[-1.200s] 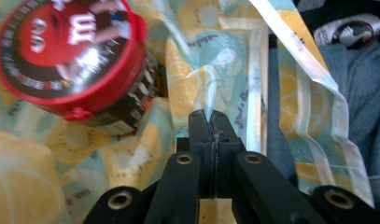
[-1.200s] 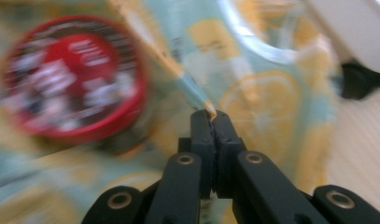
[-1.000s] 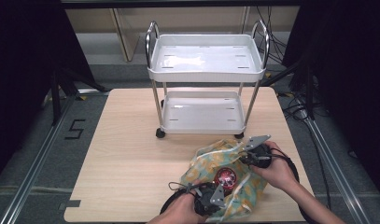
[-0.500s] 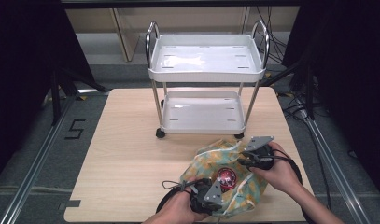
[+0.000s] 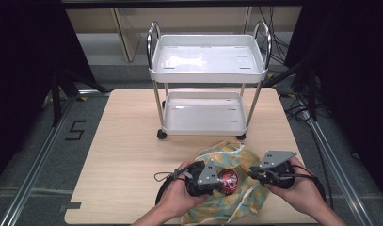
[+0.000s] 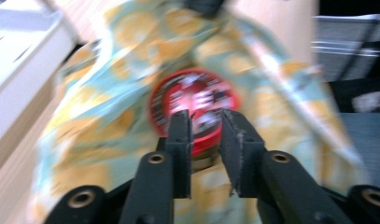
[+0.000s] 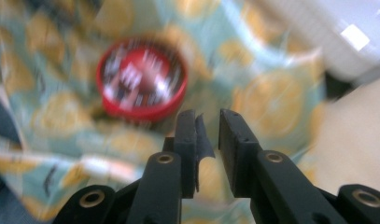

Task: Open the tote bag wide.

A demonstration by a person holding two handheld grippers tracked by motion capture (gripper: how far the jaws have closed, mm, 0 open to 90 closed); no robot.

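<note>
The red tin (image 5: 228, 180) lies on the patterned cloth (image 5: 241, 155) at the table's (image 5: 128, 141) near edge. Left gripper (image 6: 205, 122): jaws narrowly parted, straddling the tin's near rim. Right gripper (image 7: 207, 122): jaws narrowly parted, empty, just right of the tin. A white cart (image 5: 208, 70) stands farther off.

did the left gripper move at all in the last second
Yes. In the high view the left gripper has shifted slightly toward the cart, closing on the red tin.
</note>
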